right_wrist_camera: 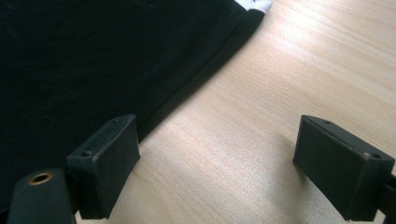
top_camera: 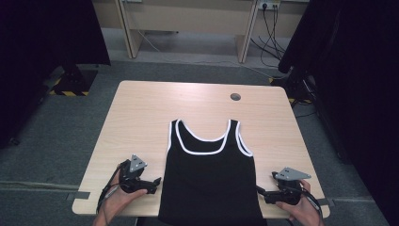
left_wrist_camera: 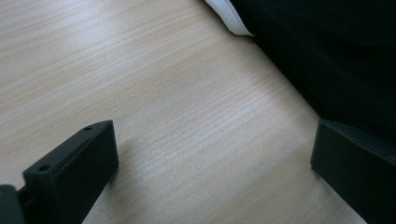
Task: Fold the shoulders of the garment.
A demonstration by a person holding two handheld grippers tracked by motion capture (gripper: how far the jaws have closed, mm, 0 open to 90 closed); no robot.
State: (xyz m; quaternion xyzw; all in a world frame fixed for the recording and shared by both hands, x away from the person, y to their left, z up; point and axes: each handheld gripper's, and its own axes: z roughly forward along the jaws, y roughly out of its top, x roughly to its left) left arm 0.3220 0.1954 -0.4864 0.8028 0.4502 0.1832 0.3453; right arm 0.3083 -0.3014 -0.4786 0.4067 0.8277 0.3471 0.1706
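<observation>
- A light wooden desk [top_camera: 141, 117] stands on a grey carpeted floor [top_camera: 47, 136], with dark curtains at both sides and a pale bench against the far wall.
- A small round cable hole [top_camera: 235, 97] sits near the desk's far edge, right of centre.
- A black tank top [top_camera: 209, 174] with white trim at the neck and armholes lies flat in the middle of the desk, straps pointing away from the person, its hem hanging over the near edge.
- The left gripper [top_camera: 153, 181], held in the person's left hand [top_camera: 117, 200], rests on the desk just beside the garment's left side seam. Its fingers [left_wrist_camera: 74, 172] stand wide apart with only bare wood between them; the cloth's edge lies next to the far finger.
- The right gripper [top_camera: 261, 190], held in the right hand [top_camera: 306, 209], sits just beside the right side seam. Its fingers [right_wrist_camera: 105, 161] are also wide and hold nothing; one finger sits at the very edge of the cloth.
- Risk, as a judgement: the fabric lies flat against the wood, so closing fingers may slide over it and catch nothing, or pinch only the top layer.
- An uneven pull from one side could skew or bunch the garment, and the overhanging hem could drag it off the near edge.
</observation>
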